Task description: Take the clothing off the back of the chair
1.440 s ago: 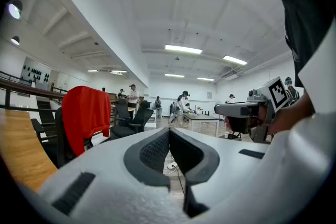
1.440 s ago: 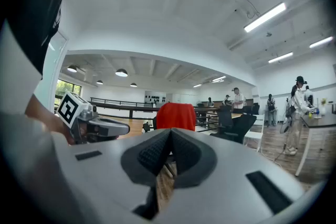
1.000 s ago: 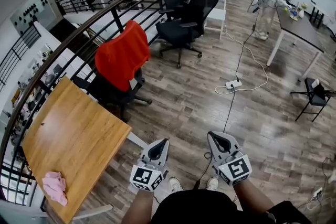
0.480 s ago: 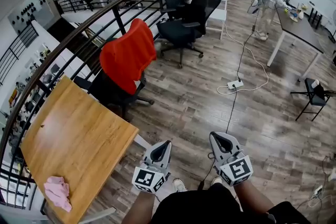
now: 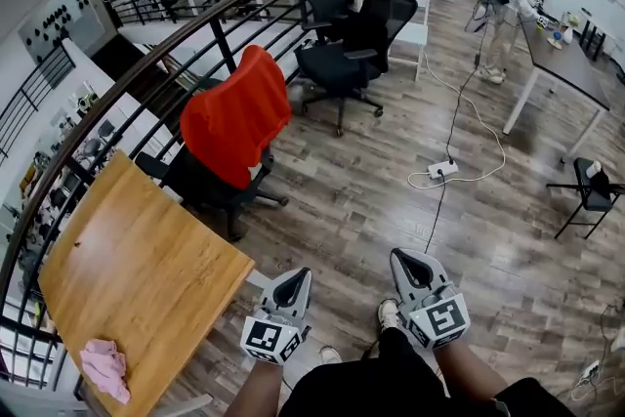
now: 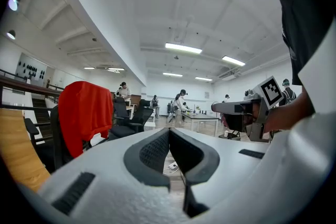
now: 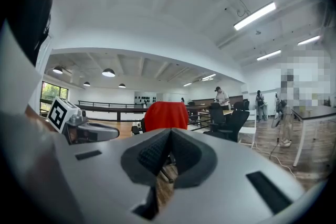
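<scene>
Across the wood-plank floor [image 5: 371,200] a curved dark railing [image 5: 146,63] ran along the left side, and a wooden table [image 5: 137,278] stood just beside it. Past the table's far corner was a black office chair [image 5: 210,186], well apart from both grippers. Over its backrest hung the clothing [image 5: 234,117], a plain bright red garment with no visible print. It covered the back from the top edge down toward the seat, falling in soft folds with its lower edge hanging loose. Low in front of the person, the left gripper [image 5: 293,280] and the right gripper [image 5: 405,259] were held side by side. Each had its jaws pressed together with nothing between them. The right gripper view showed the red garment straight beyond its jaws, while the left gripper view showed it off to the left. A crumpled pink cloth [image 5: 103,368] lay at the table's near edge, and a small white power strip [image 5: 442,169] sat on the floor.
</scene>
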{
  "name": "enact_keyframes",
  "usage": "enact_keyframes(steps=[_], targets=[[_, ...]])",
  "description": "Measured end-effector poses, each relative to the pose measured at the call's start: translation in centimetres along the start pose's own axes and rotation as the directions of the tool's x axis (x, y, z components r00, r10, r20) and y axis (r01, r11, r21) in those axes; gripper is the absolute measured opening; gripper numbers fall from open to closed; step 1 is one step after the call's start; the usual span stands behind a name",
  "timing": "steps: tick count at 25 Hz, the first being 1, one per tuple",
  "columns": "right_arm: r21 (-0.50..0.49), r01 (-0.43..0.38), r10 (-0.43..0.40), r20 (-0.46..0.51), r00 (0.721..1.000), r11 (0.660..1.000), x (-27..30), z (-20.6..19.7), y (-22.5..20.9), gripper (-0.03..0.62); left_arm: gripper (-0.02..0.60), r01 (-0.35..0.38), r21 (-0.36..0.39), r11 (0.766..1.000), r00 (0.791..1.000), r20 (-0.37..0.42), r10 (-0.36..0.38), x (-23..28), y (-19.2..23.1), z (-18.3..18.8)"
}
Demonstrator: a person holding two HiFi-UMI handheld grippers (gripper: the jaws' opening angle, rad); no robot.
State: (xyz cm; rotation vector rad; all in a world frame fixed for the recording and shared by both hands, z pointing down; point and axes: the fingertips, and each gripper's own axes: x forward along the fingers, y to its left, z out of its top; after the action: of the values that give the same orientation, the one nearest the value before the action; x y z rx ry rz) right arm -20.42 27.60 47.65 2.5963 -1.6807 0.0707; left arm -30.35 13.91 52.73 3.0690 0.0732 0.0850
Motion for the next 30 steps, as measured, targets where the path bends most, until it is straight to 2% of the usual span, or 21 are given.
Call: enact_keyframes(steps=[11,17,24,30], targets=[[0.015,-0.126,0.125,0.029,0.992,0.992,7.4,0.7,-12.3,0.006,0.015,-0.110,0.040,0.993,0.994,0.005,0.110,13.2,1.3,2.8],[-0.005,-0.200,0.200,0.047,0.979,0.980,9.8,1.4,-17.3,0.006,0.015,-0.194,0.057,0.979,0.981,0.000,0.194,17.9,1.5,3.5],[-0.001,-0.271,0.271,0.035,0.962,0.963,13.7,1.0,-19.7,0.006,0.015,-0.266,0.049,0.963,0.964,-0.006,0.267,20.5,3.3,3.5],[-0.001,-0.329,0.329,0.032,0.944,0.944,19.3,0.8,-19.1,0.006,0.015,-0.331,0.036,0.943,0.943,-0.007,0.332,21.2,8.1,3.2]])
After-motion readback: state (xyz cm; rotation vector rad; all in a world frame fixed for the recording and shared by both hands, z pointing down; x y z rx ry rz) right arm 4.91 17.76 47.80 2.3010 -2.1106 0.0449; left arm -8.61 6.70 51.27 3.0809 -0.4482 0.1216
